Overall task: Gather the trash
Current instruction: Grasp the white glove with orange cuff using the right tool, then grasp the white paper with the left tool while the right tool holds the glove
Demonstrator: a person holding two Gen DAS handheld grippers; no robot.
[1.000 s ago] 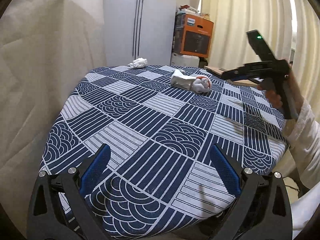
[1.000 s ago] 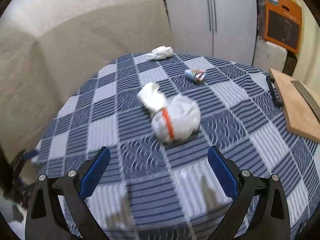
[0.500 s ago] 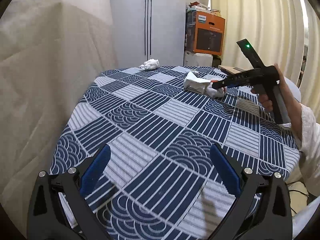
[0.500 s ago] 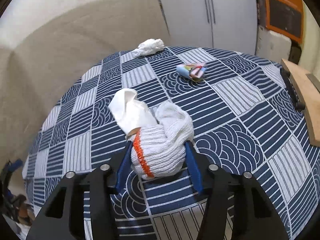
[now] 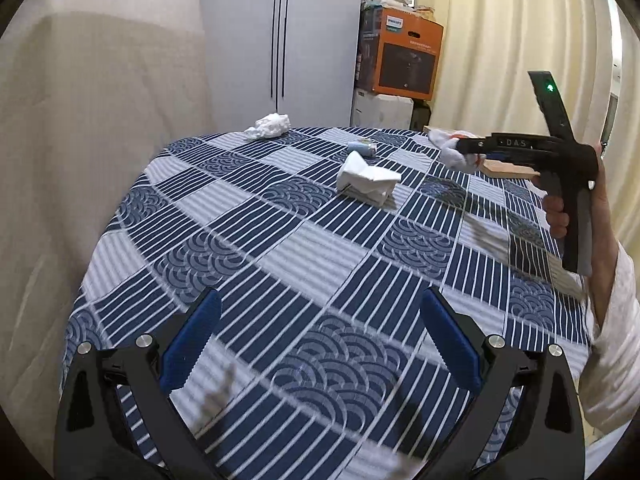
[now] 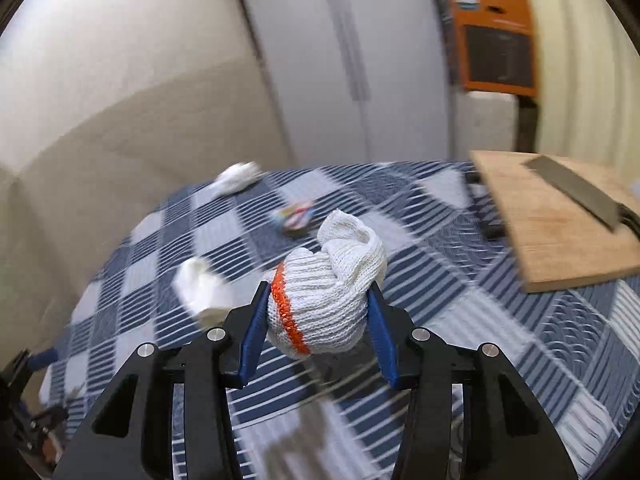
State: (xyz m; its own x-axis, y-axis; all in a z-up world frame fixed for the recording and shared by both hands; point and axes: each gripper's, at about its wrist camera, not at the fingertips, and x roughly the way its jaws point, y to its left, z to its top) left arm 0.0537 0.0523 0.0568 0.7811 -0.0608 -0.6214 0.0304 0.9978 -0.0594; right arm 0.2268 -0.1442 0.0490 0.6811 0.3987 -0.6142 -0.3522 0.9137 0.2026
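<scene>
- 2 blue pads of my right gripper (image 6: 316,332) pinch a balled white knit glove (image 6: 326,304) with an orange cuff band, lifted above the blue patterned tablecloth (image 6: 460,312).
- My left gripper (image 5: 320,344) hangs wide open over the near cloth, gripping nothing.
- Mid-table lies 1 crumpled white paper (image 5: 366,182); just past it, a small colourful wrapper (image 5: 361,147).
- At the far edge sits 1 white tissue wad (image 5: 270,125).
- Right of me, a wooden cutting board (image 6: 556,224) carries a cleaver (image 6: 576,192).
</scene>
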